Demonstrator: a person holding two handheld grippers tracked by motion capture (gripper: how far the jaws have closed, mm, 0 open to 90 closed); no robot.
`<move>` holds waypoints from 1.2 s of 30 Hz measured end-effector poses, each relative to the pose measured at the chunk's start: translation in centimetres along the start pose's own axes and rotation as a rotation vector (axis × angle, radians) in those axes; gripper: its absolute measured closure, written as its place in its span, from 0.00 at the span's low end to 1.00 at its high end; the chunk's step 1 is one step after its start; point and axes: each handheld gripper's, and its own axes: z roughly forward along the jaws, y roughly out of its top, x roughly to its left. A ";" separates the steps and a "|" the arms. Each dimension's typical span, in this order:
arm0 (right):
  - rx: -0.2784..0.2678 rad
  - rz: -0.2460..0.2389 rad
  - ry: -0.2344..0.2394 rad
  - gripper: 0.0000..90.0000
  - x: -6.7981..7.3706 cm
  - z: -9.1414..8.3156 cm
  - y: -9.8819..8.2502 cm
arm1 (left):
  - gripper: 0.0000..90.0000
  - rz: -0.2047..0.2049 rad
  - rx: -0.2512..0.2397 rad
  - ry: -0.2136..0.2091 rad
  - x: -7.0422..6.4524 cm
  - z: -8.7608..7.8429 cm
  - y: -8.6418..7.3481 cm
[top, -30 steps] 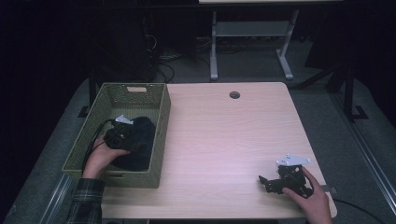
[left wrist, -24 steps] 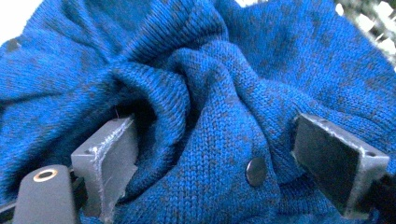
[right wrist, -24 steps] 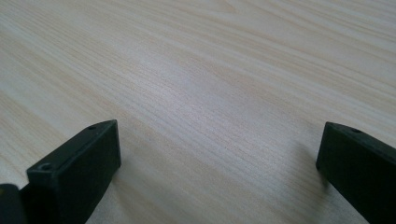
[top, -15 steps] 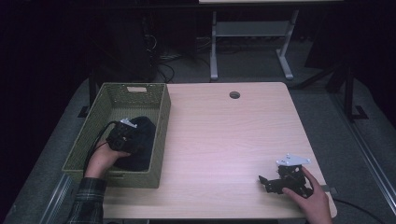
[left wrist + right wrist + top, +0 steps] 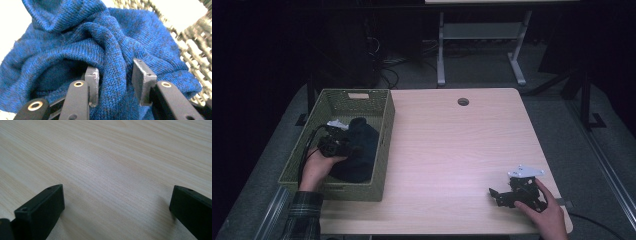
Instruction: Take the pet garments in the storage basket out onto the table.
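Note:
A dark blue knitted cloth lies bunched inside an olive woven basket at the table's left. My left gripper reaches into the basket from the near left. In the left gripper view its jaws pinch a raised fold of the blue cloth, and the left gripper is shut on that fold with creases running out from it. My right gripper rests low over the wooden table near the front right corner. In the right gripper view the right gripper stands wide open over bare wood.
A round cable hole sits at the table's far edge. Beyond the table a white desk frame and cables stand on the dark floor. The basket's weave shows to the right of the cloth.
The left hand has turned slightly in the basket, and the cloth now bunches higher toward the far side. The right gripper has stayed where it was.

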 end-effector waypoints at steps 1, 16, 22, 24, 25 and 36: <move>0.000 0.000 0.000 0.00 0.0 0.0 0.0 | 0.68 0.003 -0.035 0.003 0.0 -0.5 0.1; 0.001 0.001 0.000 0.00 0.0 0.0 0.0 | 0.68 0.015 -0.299 -0.010 -0.4 -4.4 0.9; 0.001 0.001 0.000 0.00 0.0 0.0 0.0 | 0.69 0.018 -0.372 0.003 -0.4 -6.0 1.1; 0.000 0.000 0.000 0.00 0.0 0.0 0.0 | 0.69 0.017 -0.404 -0.006 -0.3 -6.6 1.1; 0.000 0.001 0.000 0.00 0.0 0.0 0.0 | 0.69 0.018 -0.415 -0.014 -0.3 -6.9 1.1; 0.000 0.001 0.001 0.00 0.0 0.0 0.0 | 0.69 0.044 -0.517 -0.064 -1.5 -9.4 2.0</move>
